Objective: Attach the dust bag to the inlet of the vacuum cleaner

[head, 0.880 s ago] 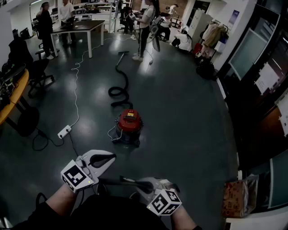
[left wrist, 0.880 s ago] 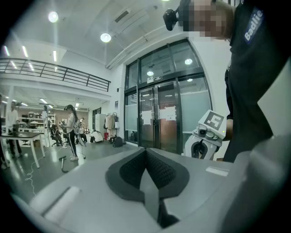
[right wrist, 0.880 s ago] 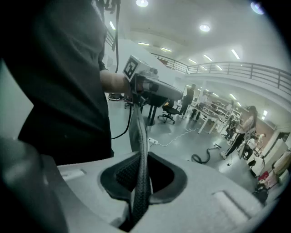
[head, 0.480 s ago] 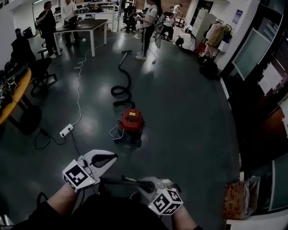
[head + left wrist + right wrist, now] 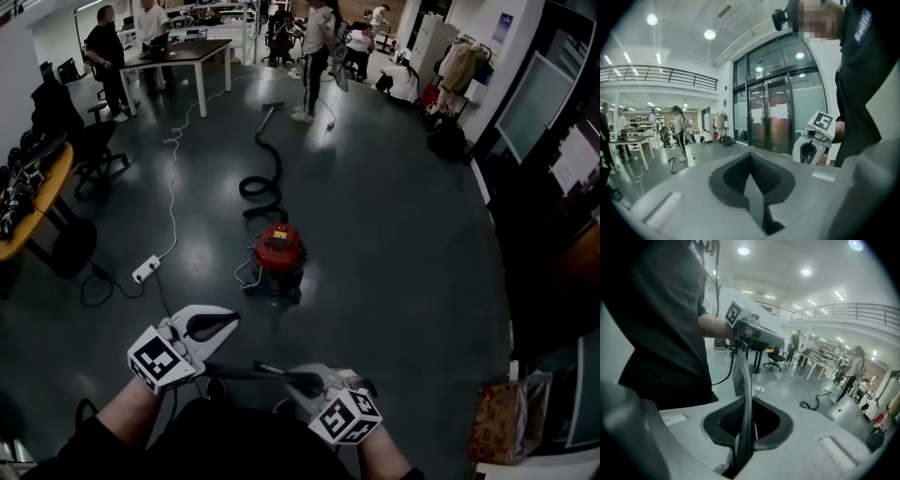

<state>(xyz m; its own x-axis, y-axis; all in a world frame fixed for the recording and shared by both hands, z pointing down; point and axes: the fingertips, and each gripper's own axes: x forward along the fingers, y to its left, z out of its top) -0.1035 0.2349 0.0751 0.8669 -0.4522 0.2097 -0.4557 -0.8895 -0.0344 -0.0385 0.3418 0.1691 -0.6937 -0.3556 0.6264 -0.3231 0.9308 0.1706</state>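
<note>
Right now the left gripper [image 5: 223,323] and the right gripper [image 5: 298,380] both have their jaws squeezed shut on a thin, flat, dark thing stretched between them, most likely the dust bag [image 5: 745,394]. They hold it close to the person's body. The red vacuum cleaner [image 5: 277,258] sits on the floor, well apart from them, and its hose [image 5: 265,178] curls away behind it. The bag could slip out, because each gripper pinches only an edge. It could tear if the two hands pull apart too hard. A yellow label [image 5: 277,238] on the vacuum's lid is too small to read. The white letters on the person's black shirt [image 5: 862,26] are partly cut off.
</note>
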